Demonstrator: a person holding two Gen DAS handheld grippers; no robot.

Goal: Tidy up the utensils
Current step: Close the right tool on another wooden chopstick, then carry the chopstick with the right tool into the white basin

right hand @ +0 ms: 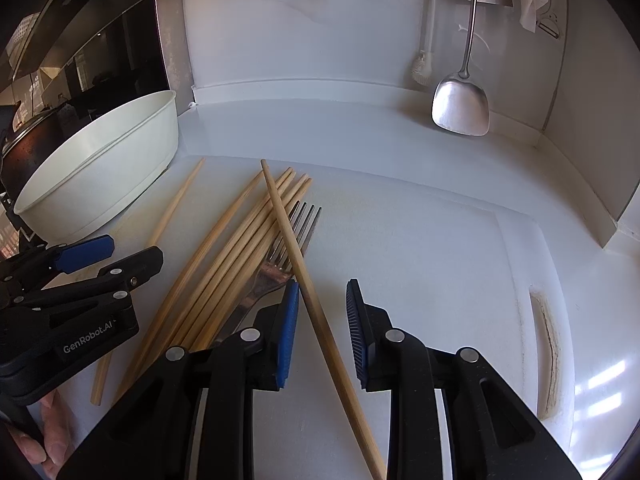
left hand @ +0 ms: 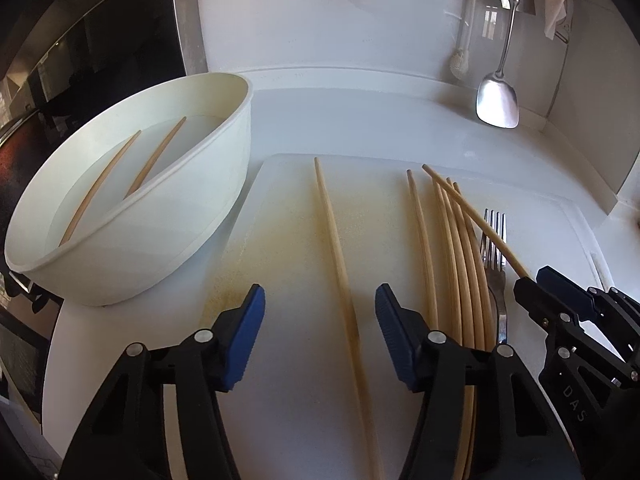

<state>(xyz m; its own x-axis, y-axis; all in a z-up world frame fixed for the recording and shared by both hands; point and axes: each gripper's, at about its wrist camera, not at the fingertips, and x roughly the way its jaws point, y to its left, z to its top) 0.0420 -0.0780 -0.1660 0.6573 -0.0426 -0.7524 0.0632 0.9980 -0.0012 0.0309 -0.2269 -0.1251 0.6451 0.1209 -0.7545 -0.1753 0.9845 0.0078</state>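
Note:
Several wooden chopsticks point(left hand: 460, 256) lie in a bunch on a white cutting board point(left hand: 288, 208), over a metal fork point(left hand: 495, 248). One lone chopstick point(left hand: 340, 264) lies between the open fingers of my left gripper point(left hand: 320, 300). A white bowl point(left hand: 132, 216) at the left holds two chopsticks point(left hand: 120, 176). My right gripper point(right hand: 322, 292) is open around another chopstick point(right hand: 304, 276) that crosses the bunch point(right hand: 240, 248) and the fork point(right hand: 280, 256). The bowl point(right hand: 104, 172) also shows at left in the right wrist view.
A metal spatula point(left hand: 498, 96) and a white brush point(left hand: 464, 56) hang at the back wall. A dark stove and pan point(right hand: 24, 148) sit left of the bowl. The board has a handle slot point(right hand: 548, 344) at its right end.

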